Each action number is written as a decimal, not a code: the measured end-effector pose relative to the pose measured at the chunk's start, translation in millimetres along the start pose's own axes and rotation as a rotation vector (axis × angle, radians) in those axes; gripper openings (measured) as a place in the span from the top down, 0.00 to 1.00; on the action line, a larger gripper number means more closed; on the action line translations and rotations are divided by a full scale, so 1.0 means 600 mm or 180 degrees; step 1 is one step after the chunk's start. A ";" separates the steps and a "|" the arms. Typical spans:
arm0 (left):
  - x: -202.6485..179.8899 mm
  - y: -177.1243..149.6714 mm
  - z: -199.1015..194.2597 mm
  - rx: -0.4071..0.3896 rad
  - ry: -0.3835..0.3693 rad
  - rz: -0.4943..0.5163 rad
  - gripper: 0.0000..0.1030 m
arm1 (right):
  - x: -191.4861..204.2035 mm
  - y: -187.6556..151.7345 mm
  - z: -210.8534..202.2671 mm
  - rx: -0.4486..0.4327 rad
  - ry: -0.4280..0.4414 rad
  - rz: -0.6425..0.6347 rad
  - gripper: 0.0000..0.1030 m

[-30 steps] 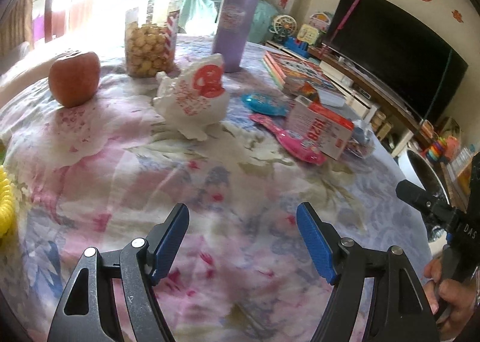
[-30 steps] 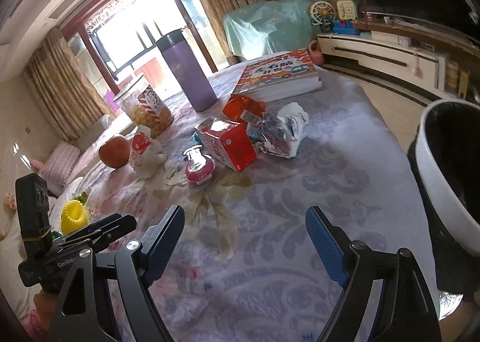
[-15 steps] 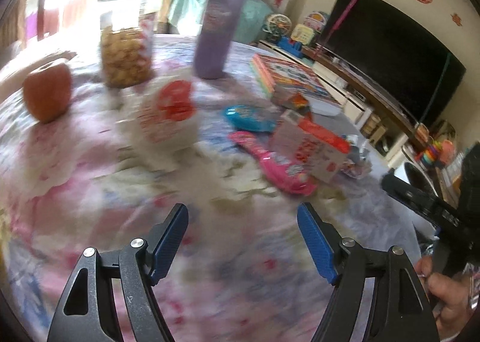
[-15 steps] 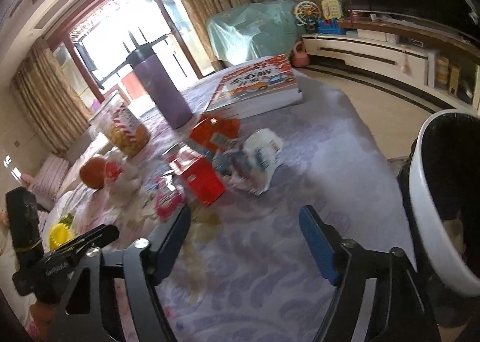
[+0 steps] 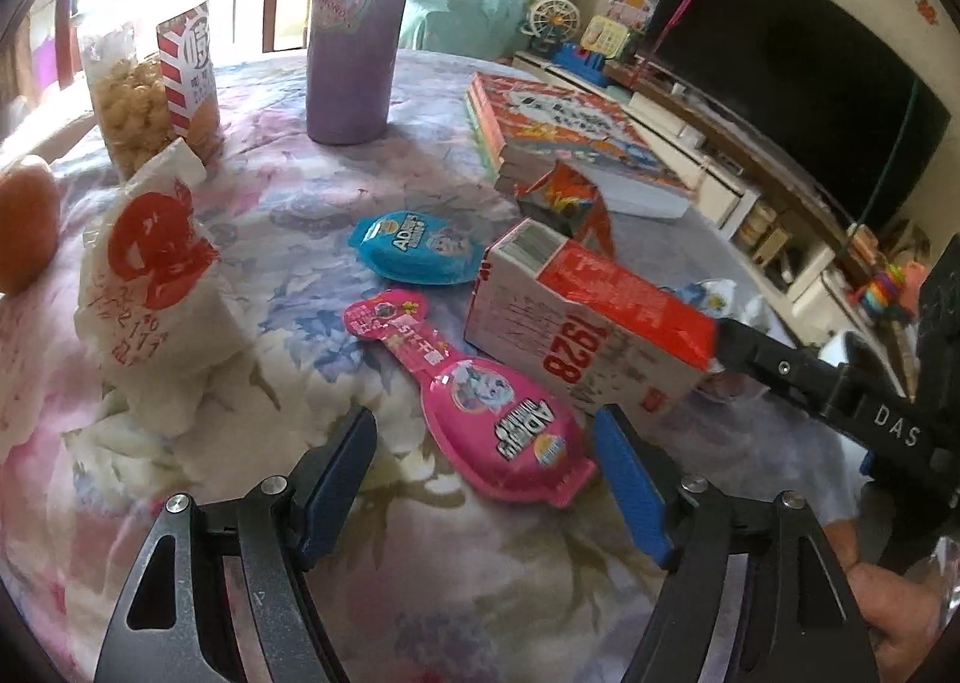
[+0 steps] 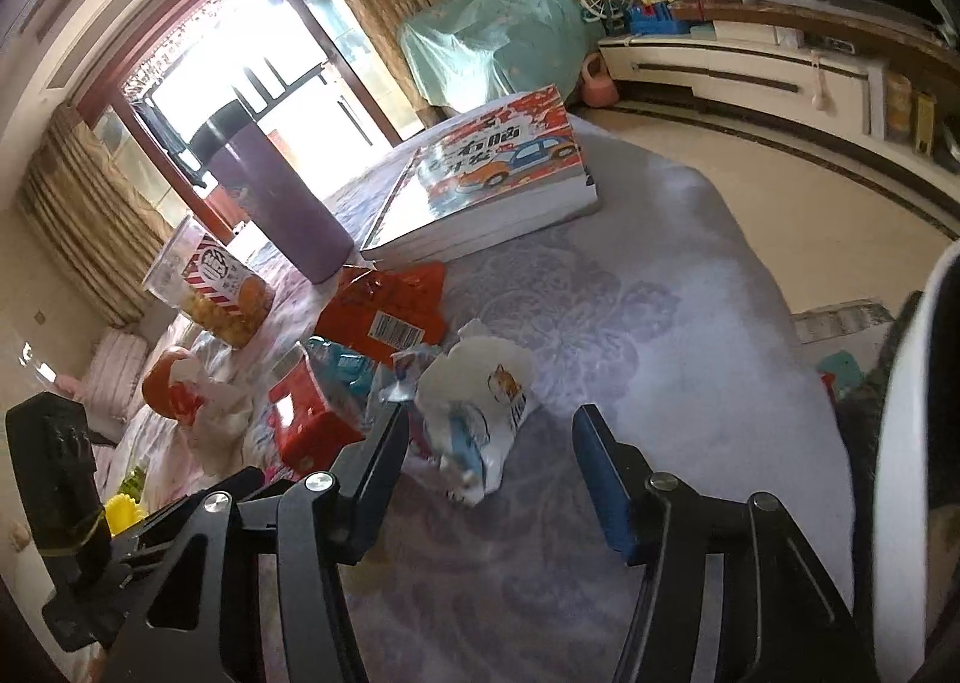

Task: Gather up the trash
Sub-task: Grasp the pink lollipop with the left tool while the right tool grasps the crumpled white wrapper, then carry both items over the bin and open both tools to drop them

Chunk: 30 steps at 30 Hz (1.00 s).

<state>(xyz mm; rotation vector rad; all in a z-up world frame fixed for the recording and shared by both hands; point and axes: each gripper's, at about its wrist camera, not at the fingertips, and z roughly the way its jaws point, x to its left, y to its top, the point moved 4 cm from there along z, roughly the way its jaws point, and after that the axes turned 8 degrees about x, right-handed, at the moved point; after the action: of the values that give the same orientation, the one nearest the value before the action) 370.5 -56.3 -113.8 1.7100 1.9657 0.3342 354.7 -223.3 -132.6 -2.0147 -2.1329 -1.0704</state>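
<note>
Pink wrapper [image 5: 480,395] flat on the table [image 6: 660,323] between the spread, untouching fingers of the left gripper [image 5: 486,479], white wrapper [image 6: 480,413] near the right edge, right gripper [image 6: 489,473] just closing, clear of it, red carton [image 5: 588,323] beside, bin [image 6: 900,443] off the edge.

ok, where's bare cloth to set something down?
Free: the lavender tablecloth right of the crumpled white wrapper, below the thick car-cover book. Crowded: around the red-and-white carton and pink blister pack.
</note>
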 end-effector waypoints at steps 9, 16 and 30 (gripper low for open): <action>0.009 -0.012 -0.009 -0.0092 -0.0074 0.0008 0.58 | 0.005 -0.011 -0.005 0.0008 0.0002 -0.0051 0.75; 0.005 -0.060 -0.046 -0.0010 -0.0241 0.0097 0.88 | -0.008 -0.054 -0.063 -0.0083 0.0037 0.0056 0.76; -0.080 -0.126 -0.122 -0.0065 -0.0504 0.0591 0.88 | -0.033 -0.134 -0.181 -0.0334 0.0017 0.0250 0.76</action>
<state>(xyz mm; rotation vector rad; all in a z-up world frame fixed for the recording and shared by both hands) 271.4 -105.8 -79.8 1.8510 1.6910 0.2734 240.1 -287.5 -94.8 -2.1177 -2.0168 -1.1981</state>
